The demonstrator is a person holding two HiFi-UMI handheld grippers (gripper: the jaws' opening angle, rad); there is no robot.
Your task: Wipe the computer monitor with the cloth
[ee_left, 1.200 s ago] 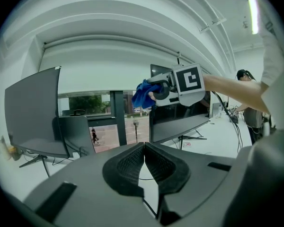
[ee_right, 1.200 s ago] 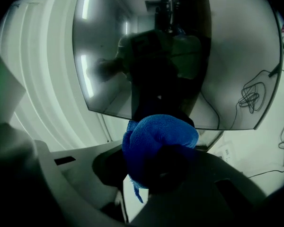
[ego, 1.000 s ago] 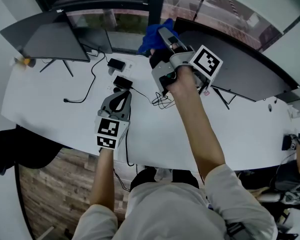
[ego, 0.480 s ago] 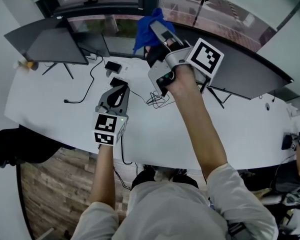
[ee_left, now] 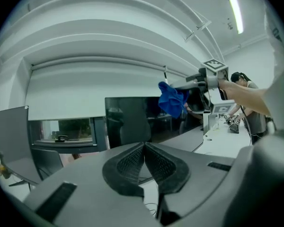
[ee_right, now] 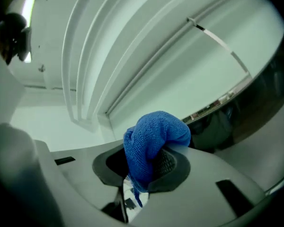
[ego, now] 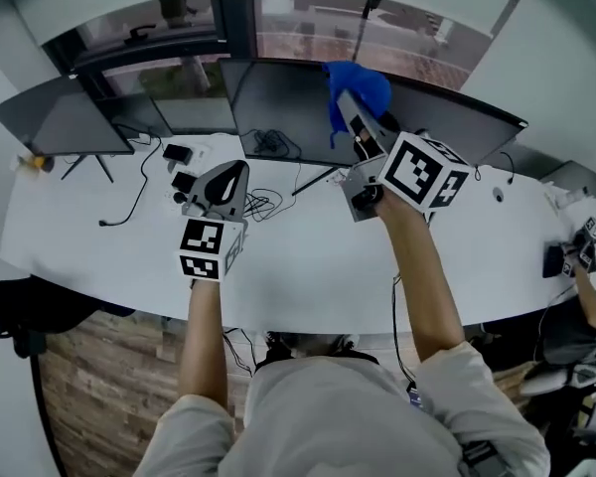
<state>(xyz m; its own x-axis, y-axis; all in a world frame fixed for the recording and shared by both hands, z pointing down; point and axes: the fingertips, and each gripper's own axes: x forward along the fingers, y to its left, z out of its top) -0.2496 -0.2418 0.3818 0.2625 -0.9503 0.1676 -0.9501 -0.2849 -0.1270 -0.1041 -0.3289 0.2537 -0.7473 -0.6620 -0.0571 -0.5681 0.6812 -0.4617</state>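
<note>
A wide dark monitor (ego: 278,107) stands at the back of the white table (ego: 308,266). My right gripper (ego: 350,109) is raised in front of its upper middle, shut on a bunched blue cloth (ego: 356,89) that lies against the screen. In the right gripper view the cloth (ee_right: 154,141) bulges out from between the jaws and the monitor (ee_right: 270,93) fills the right edge. My left gripper (ego: 234,169) hovers low over the table left of centre, shut and empty. The left gripper view shows the monitor (ee_left: 130,119), the cloth (ee_left: 173,98) and my right gripper (ee_left: 206,79).
A second monitor (ego: 55,117) stands at the far left. Tangled cables (ego: 263,205) and small black adapters (ego: 179,154) lie on the table under the screens. Another person's hands (ego: 586,256) work at the right edge. Windows run behind the monitors.
My right gripper has carried the blue cloth rightwards, from the monitor's left end to its upper middle. The left gripper has stayed low over the table near the cables.
</note>
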